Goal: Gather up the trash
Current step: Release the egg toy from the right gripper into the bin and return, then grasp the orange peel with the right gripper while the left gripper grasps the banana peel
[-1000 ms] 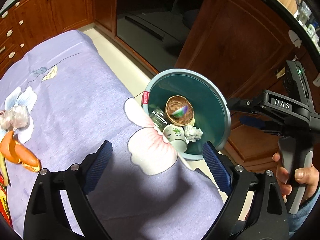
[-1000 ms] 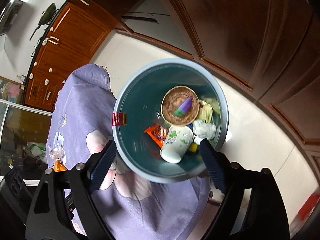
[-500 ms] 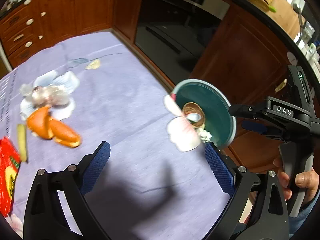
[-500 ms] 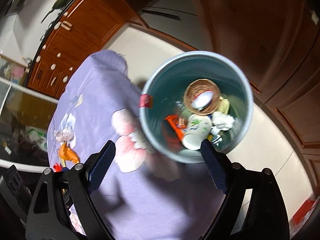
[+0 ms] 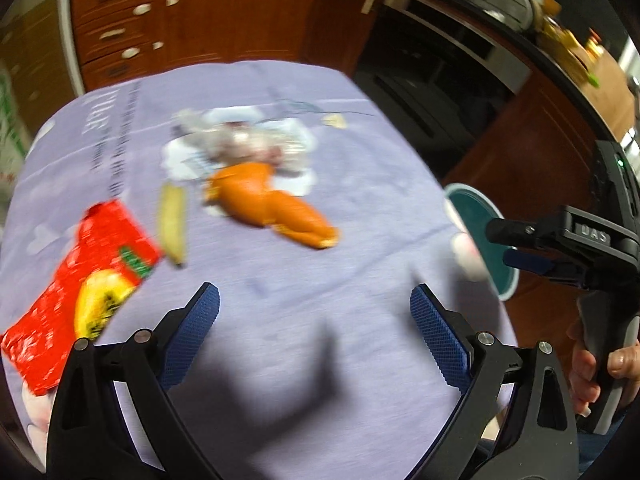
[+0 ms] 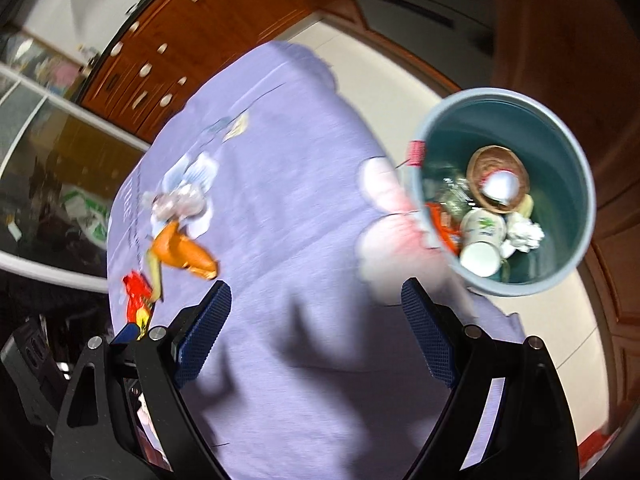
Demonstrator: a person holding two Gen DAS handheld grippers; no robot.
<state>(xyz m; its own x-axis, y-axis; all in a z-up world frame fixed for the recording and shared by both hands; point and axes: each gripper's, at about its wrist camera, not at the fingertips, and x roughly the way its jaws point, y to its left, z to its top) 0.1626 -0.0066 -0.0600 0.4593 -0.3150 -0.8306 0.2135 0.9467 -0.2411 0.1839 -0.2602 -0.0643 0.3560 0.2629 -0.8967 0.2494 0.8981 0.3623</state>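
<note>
Trash lies on the purple tablecloth: an orange peel, a yellow strip, a red snack packet and crumpled clear plastic. My left gripper is open and empty above the cloth, near them. My right gripper is open and empty over the cloth; it also shows in the left wrist view. The teal bin on the floor beside the table holds a paper cup, a brown bowl and crumpled paper. The peel and packet show at left.
Wooden cabinets with drawers stand beyond the table. A dark oven front and a wooden cabinet side are at right. The floor is pale tile. The bin rim sits just off the table's right edge.
Both grippers have swung left, away from the bin and over the table. The peel, packet and plastic have come toward the middle of the left view. Both stay open and empty.
</note>
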